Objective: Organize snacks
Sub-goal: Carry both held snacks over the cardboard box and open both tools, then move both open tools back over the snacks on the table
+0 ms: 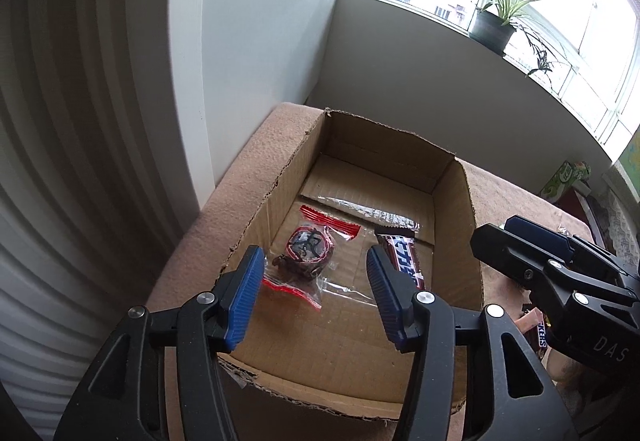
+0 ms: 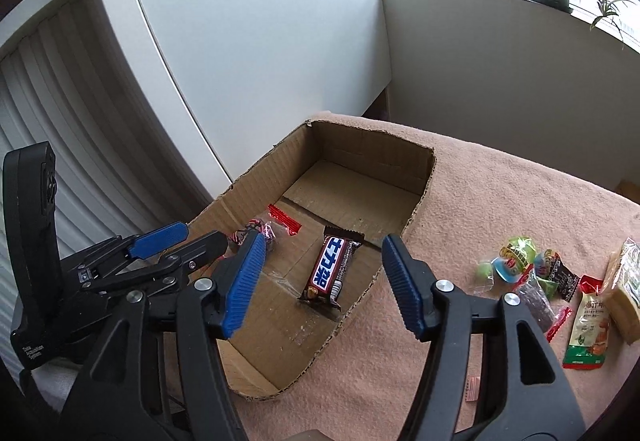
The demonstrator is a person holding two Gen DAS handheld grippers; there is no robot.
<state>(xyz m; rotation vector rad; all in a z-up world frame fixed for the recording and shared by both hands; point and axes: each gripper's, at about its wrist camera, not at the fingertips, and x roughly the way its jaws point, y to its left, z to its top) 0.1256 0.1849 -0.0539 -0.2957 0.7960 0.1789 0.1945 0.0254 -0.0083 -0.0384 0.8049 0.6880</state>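
Two glossy wrappers, a Snickers bar [image 2: 330,268] and a clear candy packet [image 1: 306,255], lie in the corrugated cardboard box [image 2: 420,197], beyond both grippers' [image 1: 316,295] [image 2: 322,283] spread, empty ribbed fingers.

The box [image 2: 256,177] is plain brown cardboard, matt, with ragged torn rims and its fluting showing at the edges; a strip of glossy clear tape [image 1: 360,209] runs across its floor; the chocolate bar [image 2: 330,269] wears a shiny brown wrapper; the sweet [image 1: 306,249] sits in a clear crinkled plastic bag with red ends; the cloth [image 2: 500,193] under the box is pinkish, soft and fuzzy; the left gripper [image 1: 312,293] and right gripper [image 2: 324,281] are matt black plastic with ribbed blue pads [image 1: 244,293] and bright metal pins; the loose snacks [image 2: 560,289] have glossy film wrappers.
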